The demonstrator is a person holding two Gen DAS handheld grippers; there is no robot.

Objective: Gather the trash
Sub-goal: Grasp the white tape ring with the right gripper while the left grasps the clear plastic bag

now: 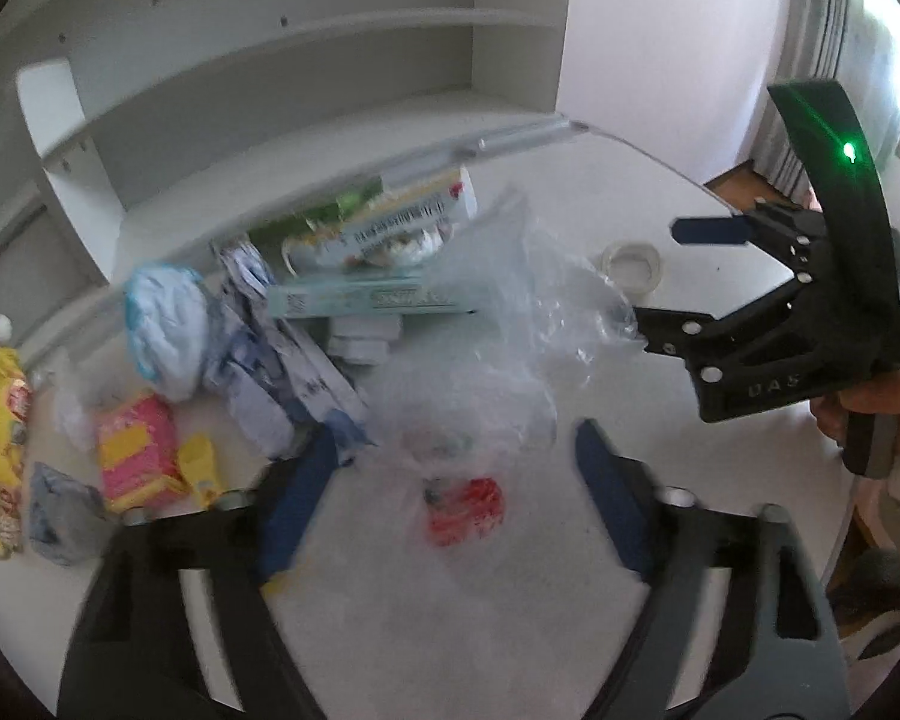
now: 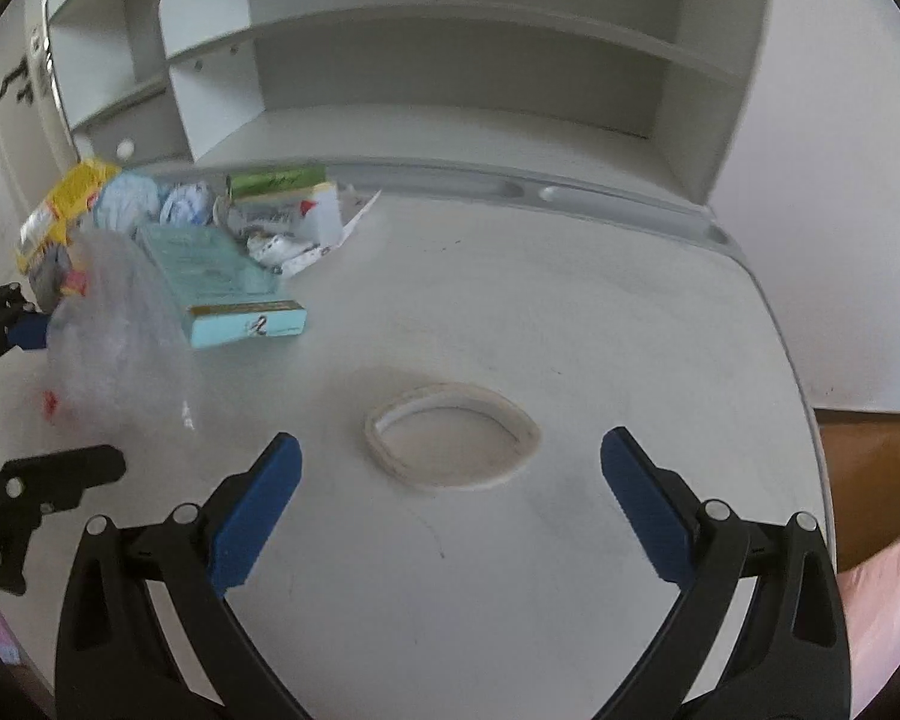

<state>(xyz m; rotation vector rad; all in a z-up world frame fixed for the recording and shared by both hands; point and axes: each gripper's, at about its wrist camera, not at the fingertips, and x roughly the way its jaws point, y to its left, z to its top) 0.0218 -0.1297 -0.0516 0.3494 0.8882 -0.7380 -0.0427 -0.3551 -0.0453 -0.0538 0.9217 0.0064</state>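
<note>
Trash point(image 1: 240, 324) litters my table point(image 2: 510, 300); left gripper point(image 1: 456, 480) gapes (nothing gripped) over a plastic bag point(image 1: 510, 360), right gripper point(image 2: 450, 486) wide, empty, above tape point(image 2: 450, 435).

Left gripper point(image 1: 456, 468) angled downward, blue pads apart, touching nothing. Right gripper point(image 2: 450, 480) angled downward, jaws spread wide, pads bare; a hand point(image 1: 870, 414) grips its handle.

Soft daylight from blown-out window point(image 1: 888, 60) at right — motion blur, fisheye bending, dark corners
</note>
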